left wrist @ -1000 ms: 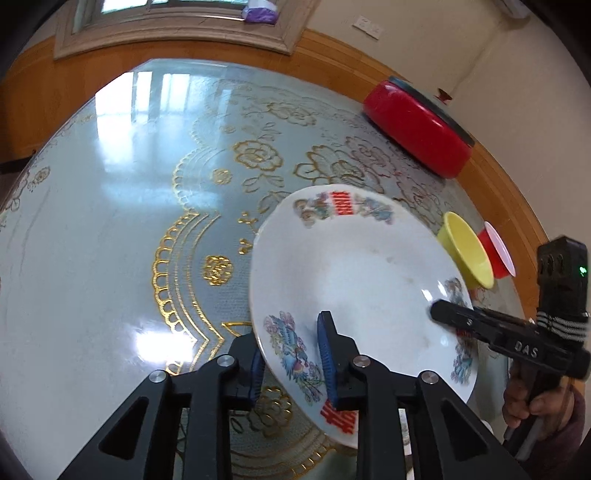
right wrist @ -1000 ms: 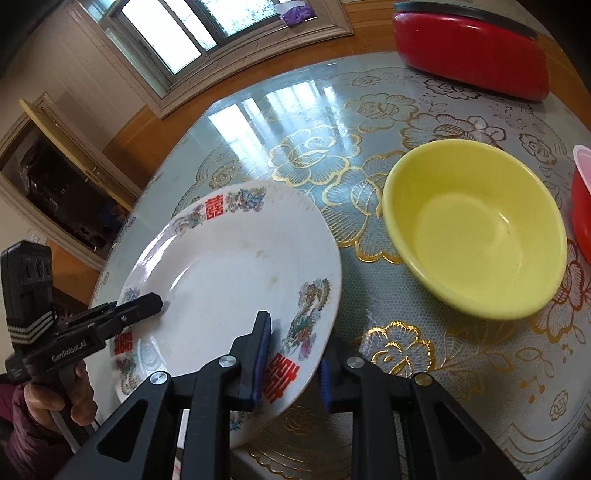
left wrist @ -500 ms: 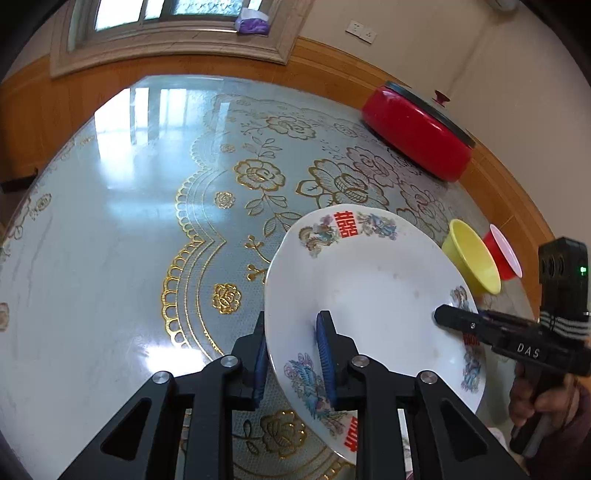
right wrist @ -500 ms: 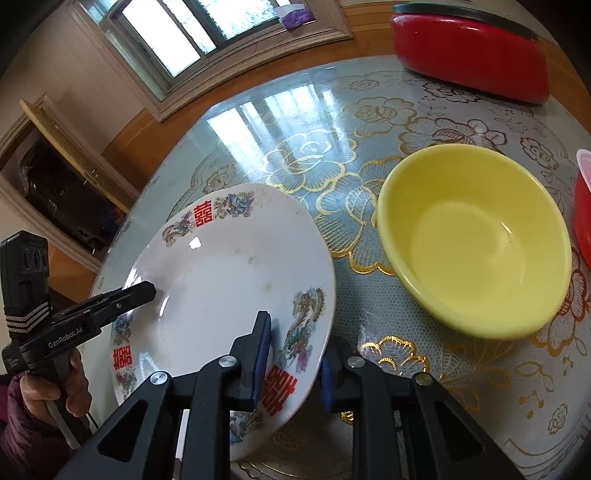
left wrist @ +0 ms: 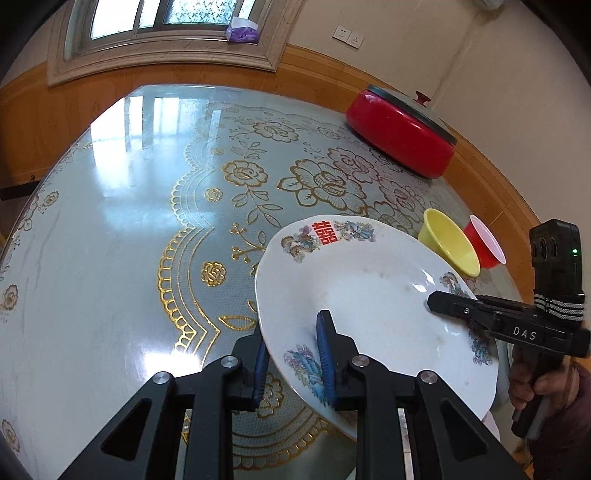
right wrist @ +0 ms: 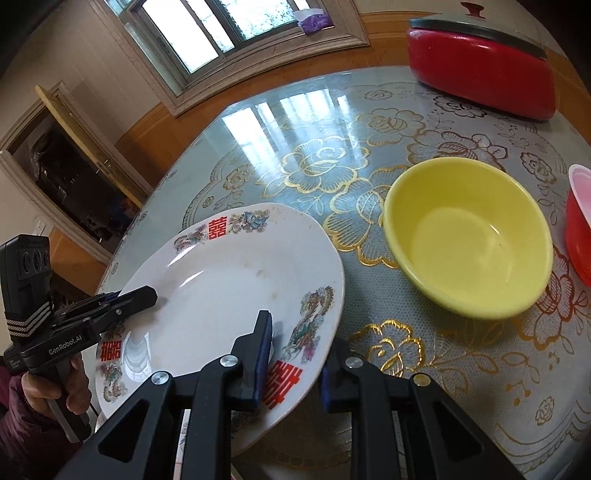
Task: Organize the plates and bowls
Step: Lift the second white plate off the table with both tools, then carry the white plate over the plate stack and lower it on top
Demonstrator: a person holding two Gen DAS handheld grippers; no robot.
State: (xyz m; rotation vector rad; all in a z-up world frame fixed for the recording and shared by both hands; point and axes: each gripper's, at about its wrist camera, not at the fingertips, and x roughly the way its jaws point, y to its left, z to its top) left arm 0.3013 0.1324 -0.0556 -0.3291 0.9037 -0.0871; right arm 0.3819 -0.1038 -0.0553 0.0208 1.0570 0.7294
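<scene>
Plate [left wrist: 369,295]; only right view shows doorway [right wrist: 74,177].

Light source: daylight through window [left wrist: 170,22], upper left; in right wrist view the window [right wrist: 229,33] sits top centre, panes blown out white.
Brightness: both views bright, even; colours clean.
Glare: pane-shaped reflection on glossy table [left wrist: 122,155]; a smaller hot spot near the left gripper [left wrist: 291,365]. Same window reflection on the table [right wrist: 295,122] in the right wrist view.
Highlights: small glints on plate [left wrist: 369,295] and inside yellow bowl [right wrist: 469,236].
Shadows: soft, faint; dim band under plate edge.
Distortion: strong fisheye; table rim and wall bow, black vignette in corners.
Focus: sharp at centre; slight softness toward edges.
</scene>
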